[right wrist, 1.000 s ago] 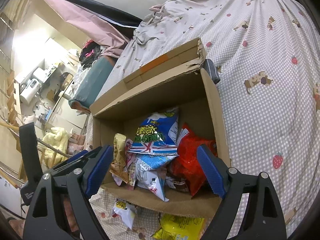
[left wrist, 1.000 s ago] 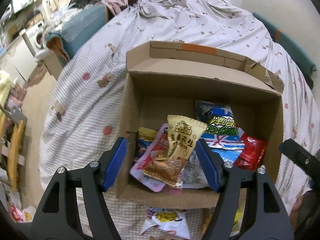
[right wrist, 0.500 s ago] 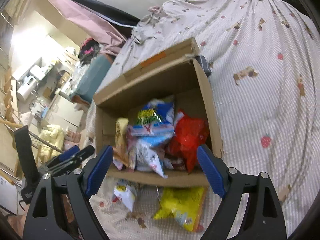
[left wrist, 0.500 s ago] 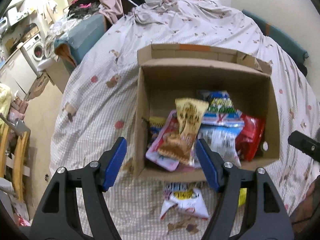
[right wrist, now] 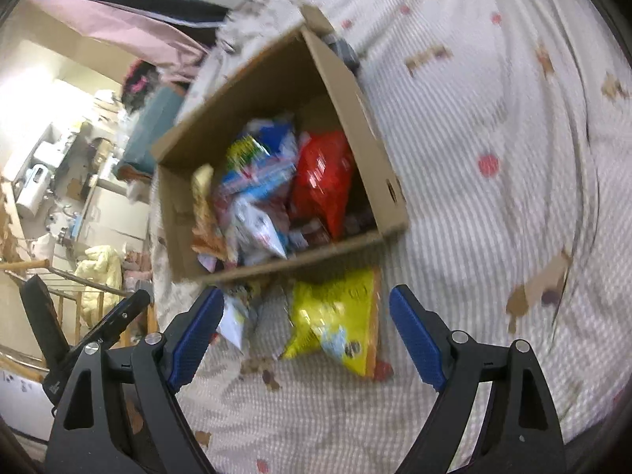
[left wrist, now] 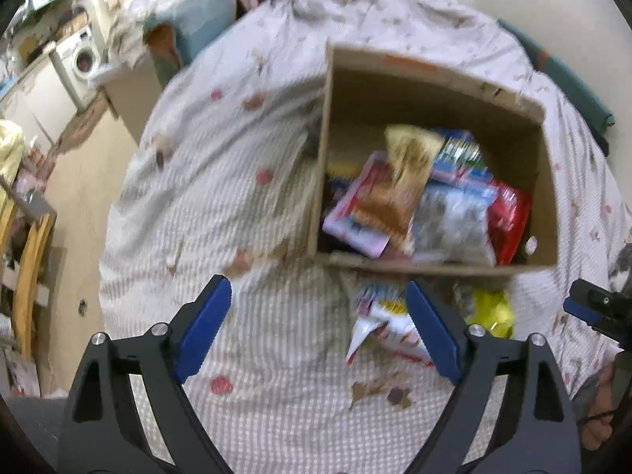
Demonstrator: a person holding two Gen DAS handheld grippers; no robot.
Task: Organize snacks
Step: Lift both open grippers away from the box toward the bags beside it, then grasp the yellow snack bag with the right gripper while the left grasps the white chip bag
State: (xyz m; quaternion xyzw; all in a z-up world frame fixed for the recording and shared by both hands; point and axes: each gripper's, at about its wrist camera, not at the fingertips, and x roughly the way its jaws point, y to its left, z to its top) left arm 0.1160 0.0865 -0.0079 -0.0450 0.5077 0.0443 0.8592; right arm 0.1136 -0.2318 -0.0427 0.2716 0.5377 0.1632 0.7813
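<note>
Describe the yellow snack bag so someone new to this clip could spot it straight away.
Find the cardboard box of snacks sitting on the patterned bedspread. Just outside its near wall, two bags lie loose on the bedspread. The yellow bag is the bright, larger one on the right; its neighbour, the white bag, is smaller and pale.

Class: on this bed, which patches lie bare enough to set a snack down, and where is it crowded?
Bare: bedspread left of the cardboard box, and right of it. Crowded: the box, and the strip before it, holding the white packet and yellow packet.
</note>
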